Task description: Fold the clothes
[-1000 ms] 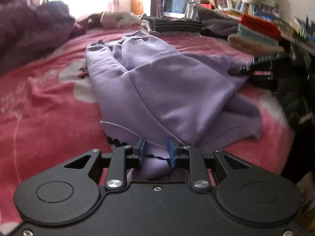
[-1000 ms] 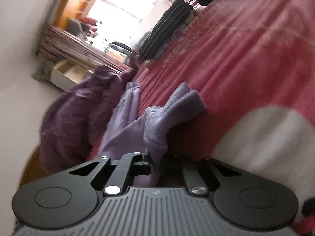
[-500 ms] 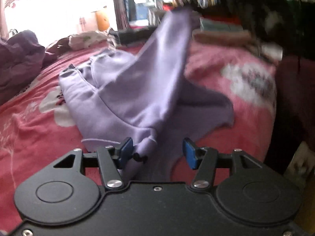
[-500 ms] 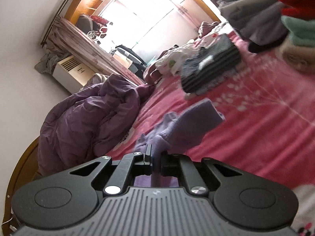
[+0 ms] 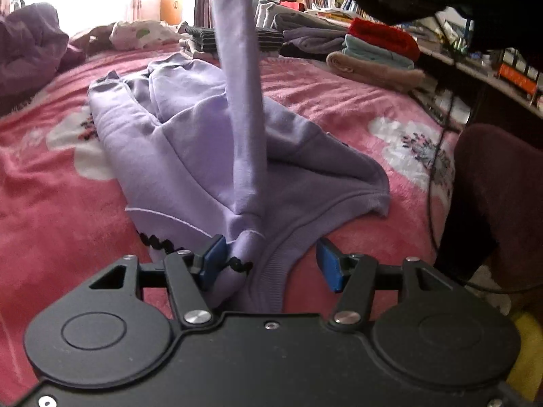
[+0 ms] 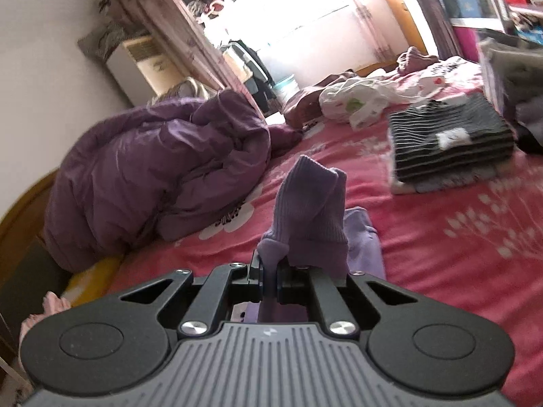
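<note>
Clearly the step in hand is laying a sleeve across the body of the lilac sweatshirt (image 5: 190, 156), which lies spread on the pink bed blanket (image 5: 51, 196). The right tongs (image 6: 269, 279) are clamped tight on the ribbed cuff (image 6: 309, 203), holding the sleeve (image 5: 241, 101) up as a taut strip above the garment. The left tongs (image 5: 268, 263) are opening, roughly half spread; the hem (image 5: 271, 271) and a fold of fabric sit between the blue pads (image 5: 212, 259), touching only the left one and no longer pinched. To do this well, the sleeve should probably be carried over the chest and lowered flat, without twist, before the cuff is let go. The left tongs would best draw clear of the hem without dragging it, since a snag could undo the alignment.
</note>
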{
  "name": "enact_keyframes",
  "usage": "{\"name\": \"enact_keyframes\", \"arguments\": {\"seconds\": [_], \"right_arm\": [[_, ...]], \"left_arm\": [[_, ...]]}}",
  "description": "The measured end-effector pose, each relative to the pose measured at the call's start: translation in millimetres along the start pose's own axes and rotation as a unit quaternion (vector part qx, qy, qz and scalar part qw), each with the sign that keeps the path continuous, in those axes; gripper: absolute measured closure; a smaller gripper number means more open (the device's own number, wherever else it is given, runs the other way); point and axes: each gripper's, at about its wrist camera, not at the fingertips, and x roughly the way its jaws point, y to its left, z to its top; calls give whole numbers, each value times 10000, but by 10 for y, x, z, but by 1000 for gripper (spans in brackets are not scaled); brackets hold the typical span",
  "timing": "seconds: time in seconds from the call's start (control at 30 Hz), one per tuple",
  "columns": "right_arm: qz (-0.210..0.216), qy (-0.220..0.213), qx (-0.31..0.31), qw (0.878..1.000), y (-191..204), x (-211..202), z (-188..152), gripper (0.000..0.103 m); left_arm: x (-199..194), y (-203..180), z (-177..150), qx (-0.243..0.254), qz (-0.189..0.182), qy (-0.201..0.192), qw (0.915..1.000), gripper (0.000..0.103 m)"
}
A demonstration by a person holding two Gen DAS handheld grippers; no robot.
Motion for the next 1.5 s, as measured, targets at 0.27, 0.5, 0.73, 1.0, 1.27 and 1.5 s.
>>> {"name": "enact_keyframes", "arguments": {"seconds": [0.27, 0.5, 0.73, 1.0, 1.27, 1.5], "right_arm": [[-250, 355, -387, 9983, 389, 644, 81, 94], [-472, 619, -556, 9954, 517, 1110, 68, 95], [-651, 907, -755, 9909, 555, 1536, -3, 95], [-1020, 1248, -905, 9828, 488, 1943, -146, 95], [-1082, 1407, -950, 9795, 468, 2200, -182, 91], [-520, 801, -943, 9910, 384, 1859, 48, 51]], "left_arm": [[-87, 334, -11, -1167, -766, -184, 9900, 40], [-165, 620, -81, -2013, -1369, -378, 9692, 40], [-145, 762, -121, -2243, -1676, -418, 9591, 40], [-145, 909, -183, -2627, -1925, -482, 9443, 40], [-146, 1083, -258, -3177, -2006, -559, 9250, 40], [-177, 1093, -255, -3214, -1916, -543, 9258, 40]]}}
